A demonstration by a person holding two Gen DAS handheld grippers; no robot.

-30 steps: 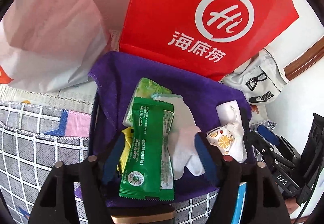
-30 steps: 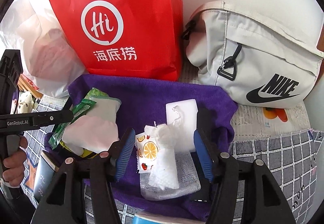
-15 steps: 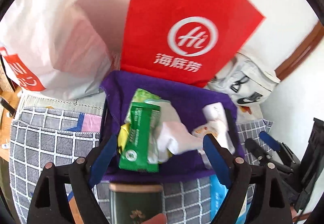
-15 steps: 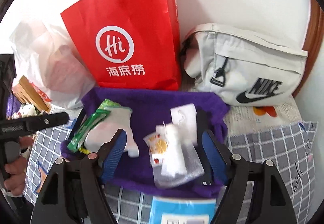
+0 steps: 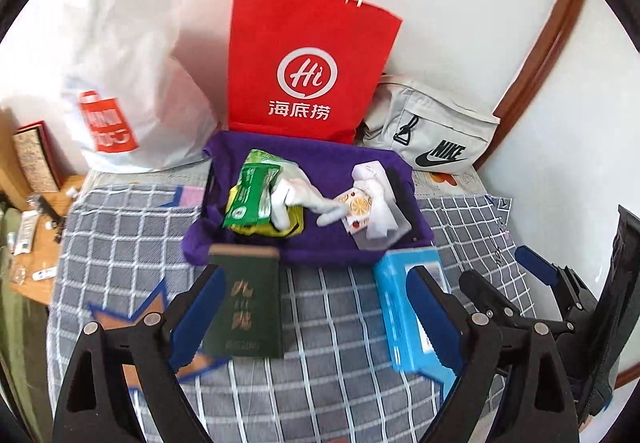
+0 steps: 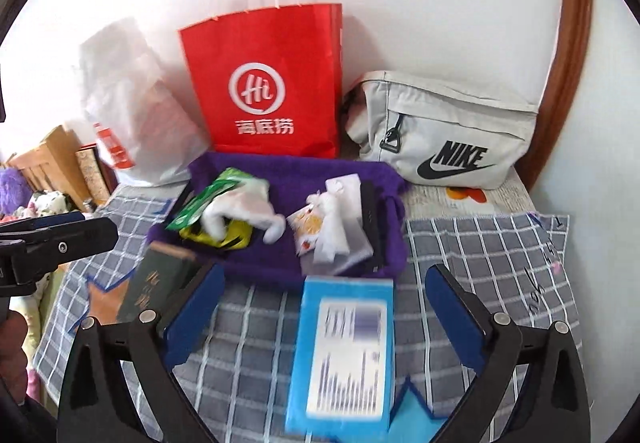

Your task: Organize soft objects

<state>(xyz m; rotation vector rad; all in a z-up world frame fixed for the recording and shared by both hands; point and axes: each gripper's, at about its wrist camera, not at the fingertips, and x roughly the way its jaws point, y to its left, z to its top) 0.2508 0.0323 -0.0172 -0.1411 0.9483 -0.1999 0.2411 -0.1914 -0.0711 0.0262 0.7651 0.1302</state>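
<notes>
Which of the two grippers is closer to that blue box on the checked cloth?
The right. The blue box lies directly between the right gripper's opening, empty jaws. The left gripper sits further left, over the dark green book, with the box beside its right finger.

black tool (image 5: pixel 314 315), blue pads (image 5: pixel 196 311), silver screws

- The purple towel (image 5: pixel 320 159) is plain, one deep colour.
- Behind the towel, the paper bag (image 5: pixel 308 59) is red with a white round logo and white letters.
- Right of this bag, the pouch (image 6: pixel 448 127) is light grey with a black logo.
- On the towel, the packet (image 5: pixel 250 195) is green.
- Under the towel, the cloth (image 6: pixel 480 255) is grey with white checks.
- In front of the towel, one box (image 6: pixel 344 359) is light blue, one book (image 5: pixel 246 307) dark green.
</notes>
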